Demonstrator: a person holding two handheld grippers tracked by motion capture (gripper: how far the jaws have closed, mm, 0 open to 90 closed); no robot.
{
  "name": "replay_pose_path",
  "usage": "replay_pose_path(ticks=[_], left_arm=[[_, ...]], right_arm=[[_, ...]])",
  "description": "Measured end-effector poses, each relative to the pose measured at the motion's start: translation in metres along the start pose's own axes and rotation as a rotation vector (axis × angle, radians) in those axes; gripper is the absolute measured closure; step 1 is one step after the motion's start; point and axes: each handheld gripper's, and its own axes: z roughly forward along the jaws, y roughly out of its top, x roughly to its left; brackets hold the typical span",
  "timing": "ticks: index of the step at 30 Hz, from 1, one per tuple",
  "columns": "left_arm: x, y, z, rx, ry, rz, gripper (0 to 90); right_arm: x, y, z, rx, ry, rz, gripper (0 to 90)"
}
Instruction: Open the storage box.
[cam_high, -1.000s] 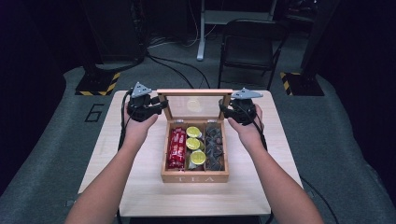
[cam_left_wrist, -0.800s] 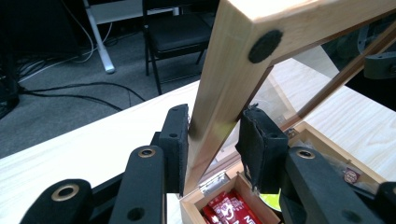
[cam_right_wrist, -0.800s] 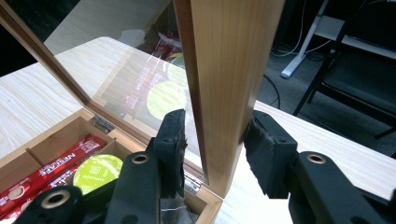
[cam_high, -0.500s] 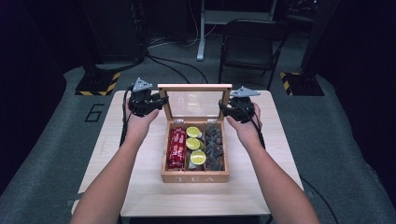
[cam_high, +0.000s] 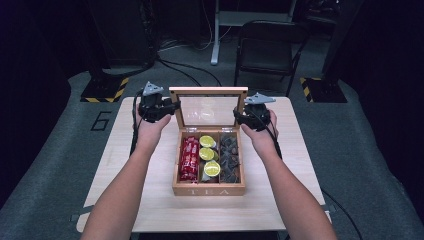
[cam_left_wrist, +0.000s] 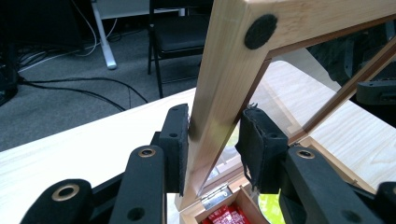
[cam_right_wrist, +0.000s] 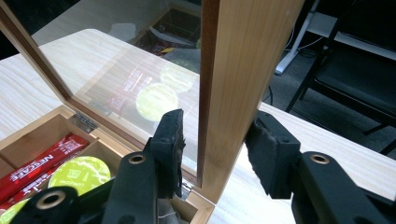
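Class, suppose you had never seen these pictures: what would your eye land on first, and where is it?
The open wooden tea box at the table's middle, its glass lid standing upright. The left gripper clamps the lid's left frame edge; the right gripper straddles the right edge, its jaws just opening. Inside lie red packets left, lime-green capsules in the centre, dark bags right.
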Motion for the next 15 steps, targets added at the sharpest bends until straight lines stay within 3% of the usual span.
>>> replay_pose_path(ticks=[8,15], left_arm=[[0.0016,0.0053,0.0021,0.028,-0.003,0.017,63.7],[0.0035,0.0058,0.0048,0.02,-0.003,-0.002,63.6]], right_arm=[[-0.0012,-0.0012,0.0061,0.01,-0.002,0.014,57.2],[-0.0036,-0.0025,0.0098,0.018,-0.002,0.025,59.0]])
